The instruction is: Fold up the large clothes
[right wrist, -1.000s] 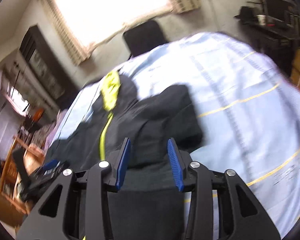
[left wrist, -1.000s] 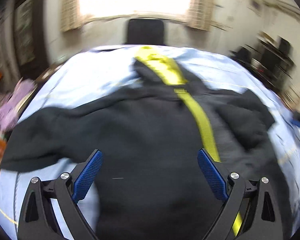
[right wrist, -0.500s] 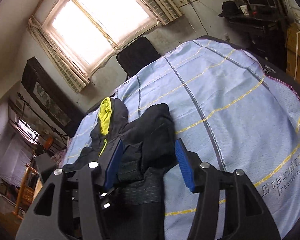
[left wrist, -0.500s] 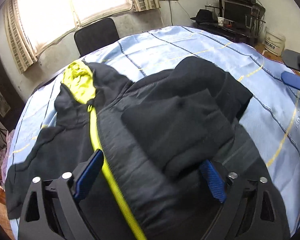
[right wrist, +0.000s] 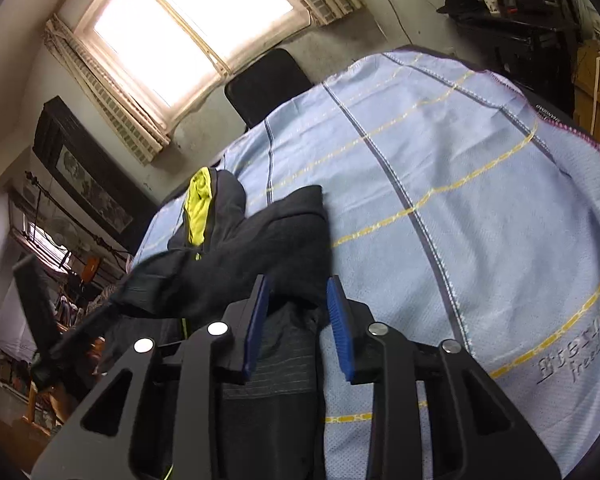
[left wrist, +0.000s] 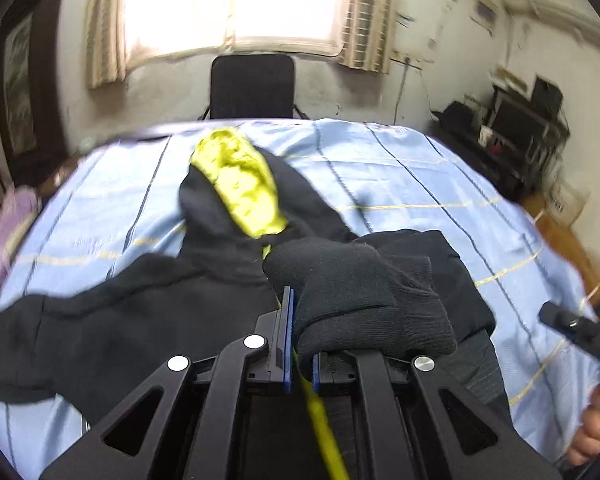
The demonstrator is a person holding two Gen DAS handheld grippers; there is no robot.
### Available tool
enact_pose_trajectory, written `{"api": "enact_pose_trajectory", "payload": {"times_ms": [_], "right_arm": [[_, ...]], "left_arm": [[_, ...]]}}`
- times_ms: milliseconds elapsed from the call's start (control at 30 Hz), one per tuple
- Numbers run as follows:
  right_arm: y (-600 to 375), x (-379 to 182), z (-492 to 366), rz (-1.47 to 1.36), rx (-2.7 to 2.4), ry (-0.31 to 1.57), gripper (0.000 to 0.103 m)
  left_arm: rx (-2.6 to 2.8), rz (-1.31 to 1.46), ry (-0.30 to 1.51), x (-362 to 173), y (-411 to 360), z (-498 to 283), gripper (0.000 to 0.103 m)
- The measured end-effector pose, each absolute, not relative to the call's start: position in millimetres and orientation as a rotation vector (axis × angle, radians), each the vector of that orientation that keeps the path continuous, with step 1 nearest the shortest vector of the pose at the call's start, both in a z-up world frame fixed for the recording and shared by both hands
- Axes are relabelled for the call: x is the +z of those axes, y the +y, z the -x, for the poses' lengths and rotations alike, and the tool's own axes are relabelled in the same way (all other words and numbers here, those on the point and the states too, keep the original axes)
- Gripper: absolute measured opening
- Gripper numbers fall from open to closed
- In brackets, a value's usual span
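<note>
A black hoodie (left wrist: 140,320) with a yellow-lined hood (left wrist: 240,184) and a yellow zip (left wrist: 320,420) lies spread on the blue sheet. My left gripper (left wrist: 300,320) is shut on a black sleeve cuff (left wrist: 360,300), which bunches over its right finger. In the right wrist view that sleeve (right wrist: 152,284) stretches off to the left. My right gripper (right wrist: 298,308) hovers over the right edge of the hoodie (right wrist: 276,240). Its jaws are closing, with dark fabric between them but a gap still showing at the pads. The right gripper (left wrist: 576,326) also shows in the left wrist view, above a hand (left wrist: 592,436).
A blue checked sheet (right wrist: 460,200) covers the wide surface, bare to the right of the hoodie. A black chair (left wrist: 252,88) stands behind it under the window. A dark desk with gear (left wrist: 520,128) is at the right, purple cloth (left wrist: 4,232) at the left edge.
My left gripper went from wide open to shut on the sleeve cuff and swung left with it. My right gripper's jaws narrowed and it sank a little toward the hoodie's edge.
</note>
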State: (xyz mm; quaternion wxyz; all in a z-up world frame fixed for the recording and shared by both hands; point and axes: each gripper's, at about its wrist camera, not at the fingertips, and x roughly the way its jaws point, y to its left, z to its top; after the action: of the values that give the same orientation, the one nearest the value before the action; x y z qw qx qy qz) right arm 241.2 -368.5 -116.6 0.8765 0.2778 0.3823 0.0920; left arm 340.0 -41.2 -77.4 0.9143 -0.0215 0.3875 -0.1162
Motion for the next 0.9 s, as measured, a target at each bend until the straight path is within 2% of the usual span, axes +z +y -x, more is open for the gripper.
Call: {"api": "enact_pose_trajectory", "payload": {"times_ms": [33, 67, 100, 133, 233, 333, 500, 633, 767, 900], "right_arm": [[-366, -118, -242, -0.569, 0.193, 0.806, 0.030], [-363, -120, -243, -0.557, 0.198, 0.814, 0.030], [-359, -122, -244, -0.540, 0.200, 0.822, 0.030], [-355, -124, -244, -0.524, 0.198, 0.829, 0.030], [-344, -129, -245, -0.479, 0.207, 0.849, 0.023], [-332, -129, -246, -0.421, 0.218, 0.852, 0.012], [-297, -111, -263, -0.298, 0.262, 0.858, 0.010], [-277, -120, -291, -0.289, 0.262, 0.895, 0.010], [-283, -149, -305, -0.353, 0.235, 0.970, 0.010], [-295, -166, -311, -0.428, 0.267, 1.006, 0.000]], "left_arm": [[-0.239, 0.068, 0.813, -81, -33, -339, 0.013], [-0.218, 0.087, 0.831, -89, -25, -337, 0.033], [-0.188, 0.089, 0.845, -96, -20, -335, 0.058], [-0.164, 0.094, 0.853, -104, -14, -332, 0.063], [-0.177, 0.150, 0.886, -119, 0, -324, 0.064], [-0.195, 0.285, 0.923, -131, 17, -321, 0.068], [-0.199, 0.253, 0.905, -125, 14, -320, 0.069], [-0.175, 0.131, 0.876, -121, -3, -317, 0.072], [-0.136, -0.112, 0.805, -116, -40, -315, 0.084], [-0.062, -0.279, 0.721, -115, -69, -319, 0.086]]}}
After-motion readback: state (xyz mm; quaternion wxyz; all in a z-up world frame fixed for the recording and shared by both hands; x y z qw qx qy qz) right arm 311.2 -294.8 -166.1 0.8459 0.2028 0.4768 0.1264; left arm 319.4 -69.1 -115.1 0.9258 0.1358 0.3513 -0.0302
